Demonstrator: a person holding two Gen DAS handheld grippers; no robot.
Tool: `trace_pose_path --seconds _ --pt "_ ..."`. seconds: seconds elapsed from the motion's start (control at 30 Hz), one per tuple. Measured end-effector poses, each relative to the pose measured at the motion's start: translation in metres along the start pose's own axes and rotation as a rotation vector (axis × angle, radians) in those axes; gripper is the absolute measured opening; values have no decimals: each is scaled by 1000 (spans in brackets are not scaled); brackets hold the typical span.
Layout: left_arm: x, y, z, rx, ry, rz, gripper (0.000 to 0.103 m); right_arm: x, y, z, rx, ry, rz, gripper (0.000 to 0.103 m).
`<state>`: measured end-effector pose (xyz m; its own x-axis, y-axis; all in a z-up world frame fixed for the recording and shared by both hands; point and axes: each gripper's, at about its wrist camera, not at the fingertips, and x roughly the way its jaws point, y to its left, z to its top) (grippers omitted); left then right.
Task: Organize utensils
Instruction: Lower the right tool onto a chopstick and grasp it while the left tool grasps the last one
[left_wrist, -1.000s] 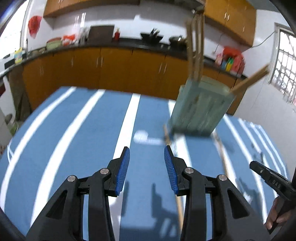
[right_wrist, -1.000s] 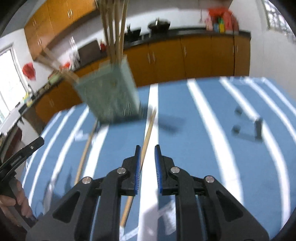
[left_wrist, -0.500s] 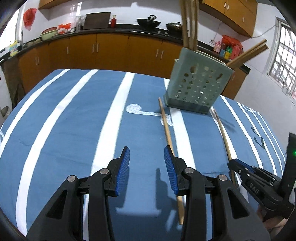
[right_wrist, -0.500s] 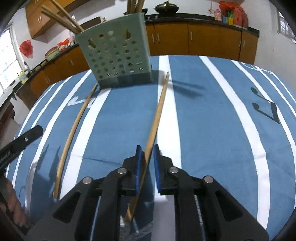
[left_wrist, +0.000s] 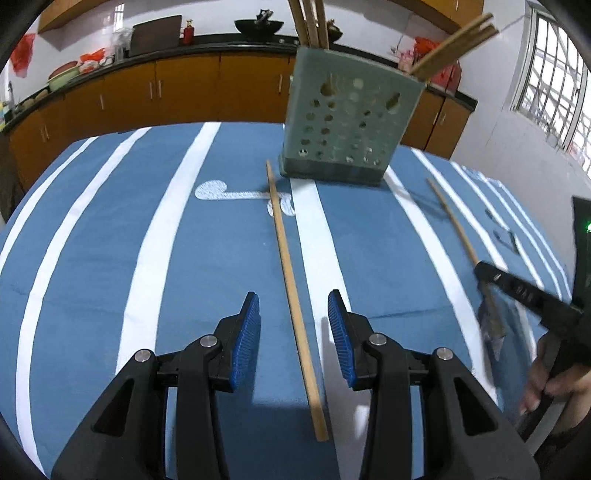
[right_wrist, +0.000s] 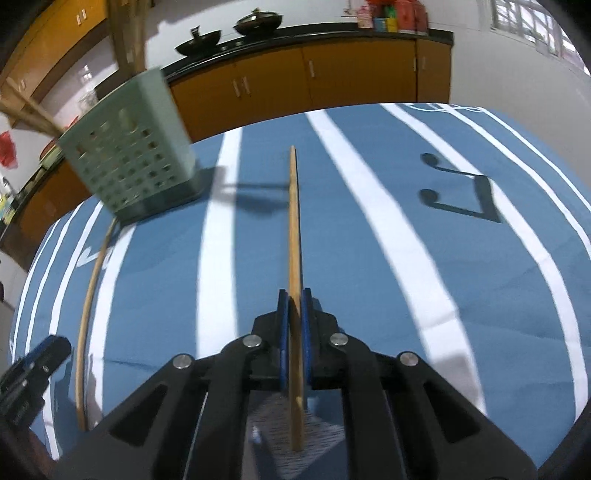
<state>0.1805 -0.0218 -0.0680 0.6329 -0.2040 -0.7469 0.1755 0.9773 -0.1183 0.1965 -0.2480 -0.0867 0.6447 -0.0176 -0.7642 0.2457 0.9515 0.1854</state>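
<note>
Wooden chopstick (right_wrist: 294, 236) is clamped between the closed fingers of the right gripper (right_wrist: 294, 301), pointing out over the blue striped desk (right_wrist: 388, 258). Another chopstick (left_wrist: 291, 291) lies flat between the open left gripper's (left_wrist: 293, 306) fingers, near the green perforated holder (left_wrist: 347, 125) with more chopsticks inside.

Blurred utensil holder (right_wrist: 129, 162); its chopsticks (left_wrist: 310, 22) cut off above.

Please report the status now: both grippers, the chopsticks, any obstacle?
Right gripper shut on one chopstick. Left gripper open over second chopstick. Holder ahead, nothing between.
</note>
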Motion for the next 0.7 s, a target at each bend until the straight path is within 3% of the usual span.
trace_pose_path --seconds 0.23,0.57,0.7 --pt "11 -8 -3 49 37 78 9 3 -2 1 -5 7 13 8" --pt "21 44 22 -46 47 154 7 6 18 5 -93 14 71 8" --pt "26 65 31 -90 36 122 7 10 33 10 -156 10 76 8"
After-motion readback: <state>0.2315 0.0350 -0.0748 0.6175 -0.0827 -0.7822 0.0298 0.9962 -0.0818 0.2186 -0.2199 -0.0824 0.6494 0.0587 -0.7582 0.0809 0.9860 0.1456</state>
